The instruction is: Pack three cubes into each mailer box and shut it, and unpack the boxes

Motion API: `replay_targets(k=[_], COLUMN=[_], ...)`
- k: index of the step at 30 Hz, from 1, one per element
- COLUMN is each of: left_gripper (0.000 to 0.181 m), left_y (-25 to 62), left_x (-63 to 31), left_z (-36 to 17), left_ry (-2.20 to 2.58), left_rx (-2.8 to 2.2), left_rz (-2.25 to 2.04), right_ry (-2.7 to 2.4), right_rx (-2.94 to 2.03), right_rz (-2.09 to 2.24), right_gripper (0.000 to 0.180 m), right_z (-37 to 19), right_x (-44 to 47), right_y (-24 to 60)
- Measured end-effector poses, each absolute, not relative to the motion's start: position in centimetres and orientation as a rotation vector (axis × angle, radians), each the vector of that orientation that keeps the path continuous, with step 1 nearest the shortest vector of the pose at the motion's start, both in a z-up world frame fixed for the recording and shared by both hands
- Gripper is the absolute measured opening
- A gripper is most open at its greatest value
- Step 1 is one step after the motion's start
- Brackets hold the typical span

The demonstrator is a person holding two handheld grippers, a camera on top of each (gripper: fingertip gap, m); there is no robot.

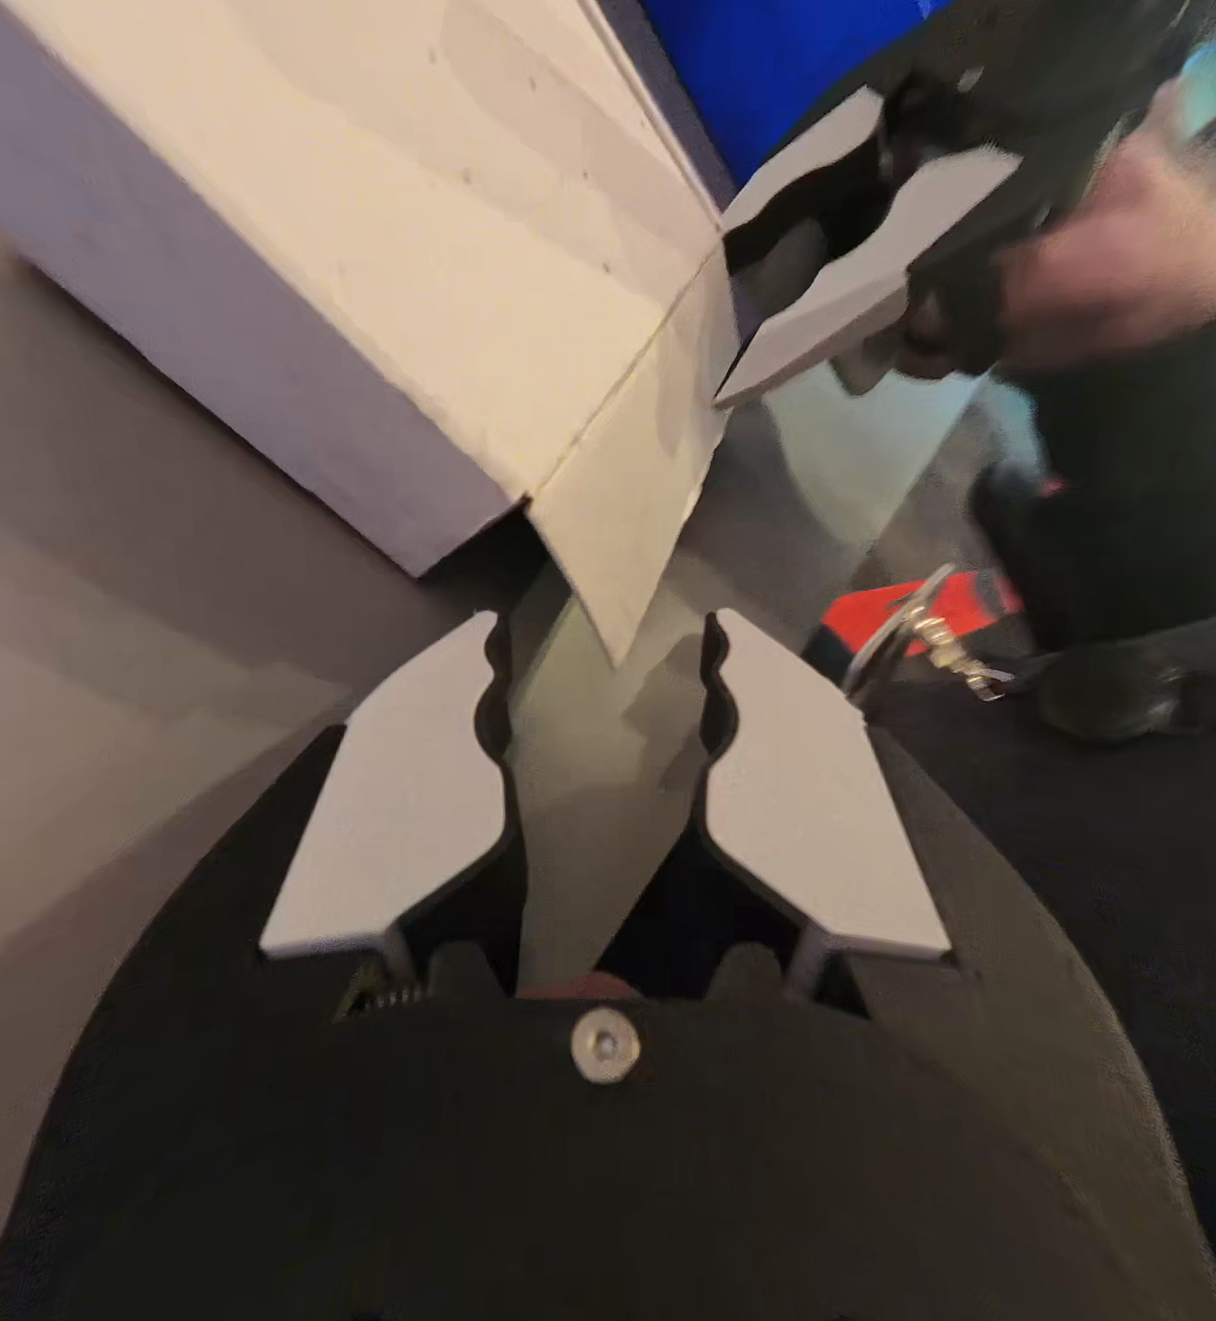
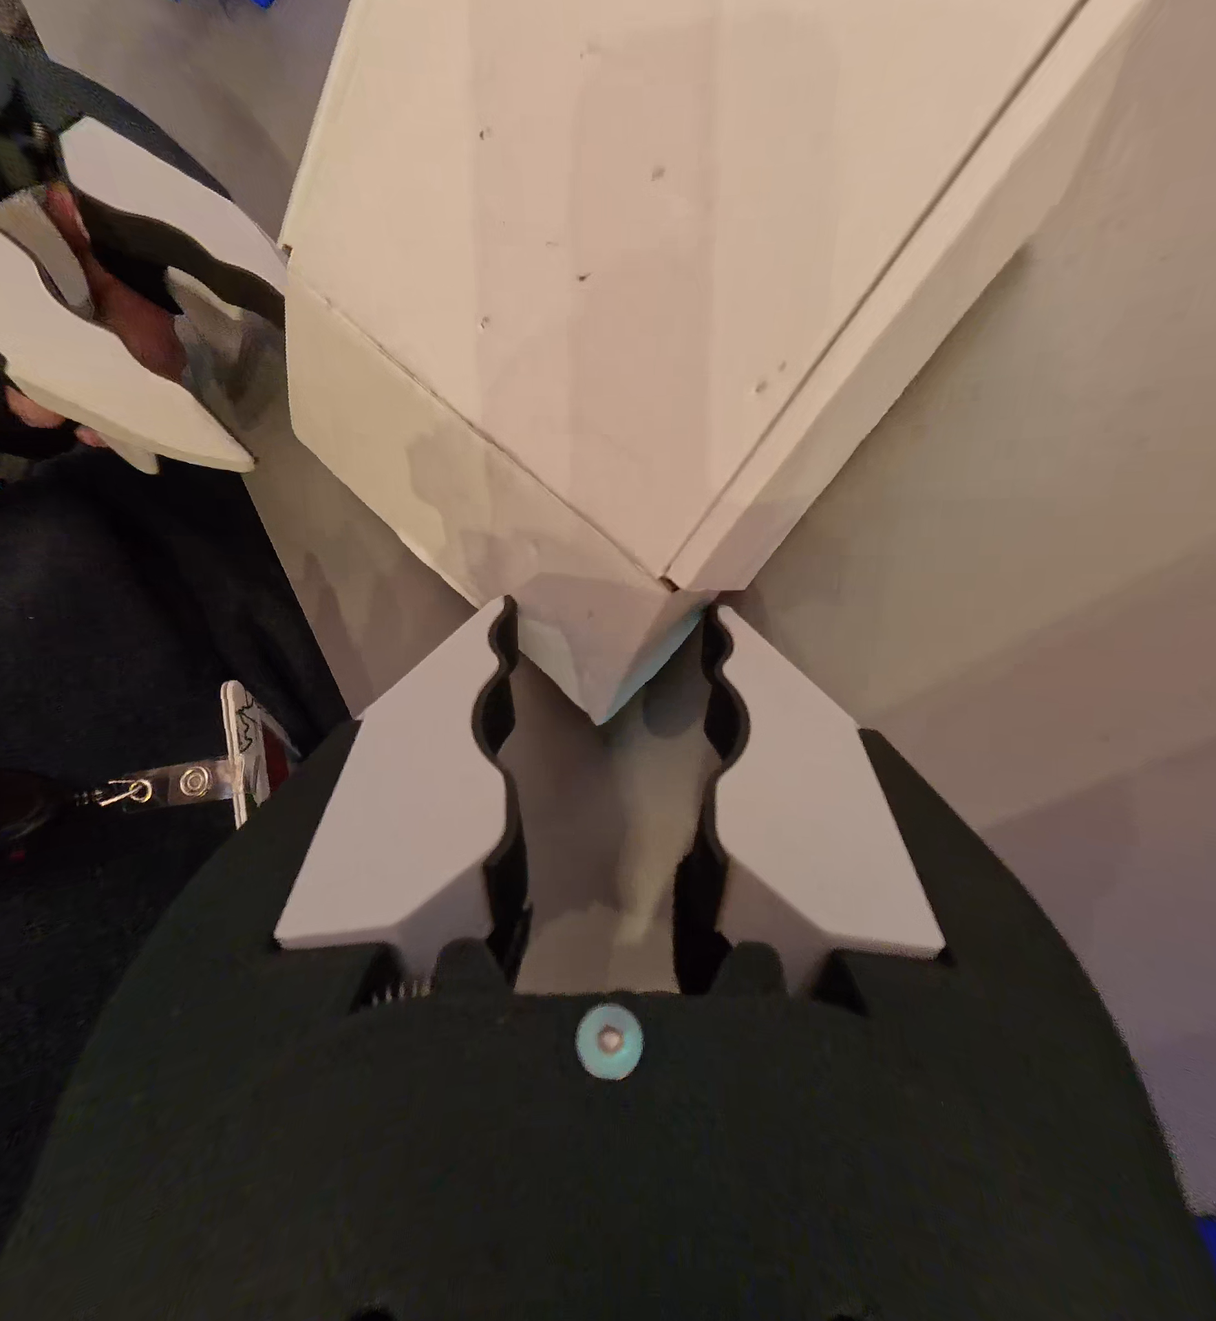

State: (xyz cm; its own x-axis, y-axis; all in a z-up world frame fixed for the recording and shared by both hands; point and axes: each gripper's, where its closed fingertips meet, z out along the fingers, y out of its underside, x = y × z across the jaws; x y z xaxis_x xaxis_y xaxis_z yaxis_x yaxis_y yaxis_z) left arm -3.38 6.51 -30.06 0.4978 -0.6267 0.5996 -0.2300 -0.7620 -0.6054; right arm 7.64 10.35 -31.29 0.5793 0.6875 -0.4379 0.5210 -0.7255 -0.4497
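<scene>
A white mailer box [image 1: 376,214] lies on the grey table with its lid down and its front flap [image 1: 626,486] sticking out loose. My left gripper [image 1: 605,629] is open, and one corner of the flap points into the gap between its fingers without touching them. In the right wrist view the box [image 2: 590,250] fills the upper frame. My right gripper [image 2: 608,615] is open with the flap's other corner [image 2: 598,679] between its fingertips. Each gripper shows in the other's view, open at the flap's far end: the right [image 1: 755,307] and the left [image 2: 261,372]. No cubes are in view.
The grey table [image 1: 90,643] extends left of the box and also to its right [image 2: 1091,643]. A blue object [image 1: 748,71] stands behind the box. A person in dark clothing is close in front, with a hanging badge clip [image 2: 190,783] on a red strap [image 1: 869,615].
</scene>
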Motion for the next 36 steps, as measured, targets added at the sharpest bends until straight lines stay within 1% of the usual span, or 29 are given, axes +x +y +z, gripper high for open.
replay_targets(k=[1,4,5,10,14,16,19,21,24,26,28,30,31,33,36], left_gripper=[0.050,0.062,0.062,0.039,0.031,0.030,0.026,0.024,0.022,0.020,0.019,0.017,0.015,0.010,0.008], left_y=[6.6,6.5,6.5,9.1,10.7,11.2,12.1,12.5,12.9,13.0,13.2,13.5,13.6,13.7,13.8], left_x=[-3.8,-4.3,-4.2,-4.6,-5.5,-5.6,-5.9,-6.0,-6.3,-6.4,-6.5,-6.8,-7.1,-7.7,-7.9], left_z=[-30.6,-32.5,-33.0,-32.7,-32.1,-32.1,-32.4,-32.4,-32.6,-32.6,-32.6,-32.5,-32.5,-32.6,-32.7], left_ry=[0.777,1.015,1.043,1.092,1.096,1.105,1.107,1.103,1.118,1.130,1.126,1.118,1.106,1.083,1.080], left_rx=[-2.290,-2.240,-2.237,-2.113,-2.060,-2.042,-2.034,-2.025,-2.012,-1.999,-1.997,-1.995,-2.003,-2.010,-2.004], left_rz=[-1.045,-0.664,-0.582,-0.251,-0.123,-0.082,-0.028,-0.007,0.030,0.057,0.069,0.094,0.110,0.120,0.162], right_ry=[-0.993,-1.002,-1.008,-1.027,-1.012,-0.987,-0.959,-0.978,-1.025,-1.095,-1.198,-1.268,-1.244,-1.219,-1.200], right_rx=[-2.542,-2.542,-2.542,-2.540,-2.521,-2.505,-2.459,-2.432,-2.306,-2.230,-2.215,-2.255,-2.234,-2.247,-2.257], right_rz=[0.881,0.877,0.881,0.924,0.923,0.891,0.798,0.701,0.554,0.461,0.418,0.391,0.402,0.426,0.452], right_gripper=[0.050,0.050,0.049,0.047,0.047,0.050,0.053,0.052,0.046,0.037,0.026,0.009,0.004,0.000,0.000], right_z=[-31.3,-31.3,-31.4,-31.2,-30.5,-30.0,-29.0,-28.2,-25.9,-25.1,-26.0,-28.0,-28.0,-28.2,-28.2], right_x=[7.6,7.3,7.1,6.1,6.2,6.5,6.9,7.2,6.6,5.6,4.5,4.2,4.0,4.1,4.1], right_y=[10.4,10.3,10.2,9.2,9.4,10.2,11.9,13.0,15.1,16.3,16.8,16.9,17.2,17.4,17.4])
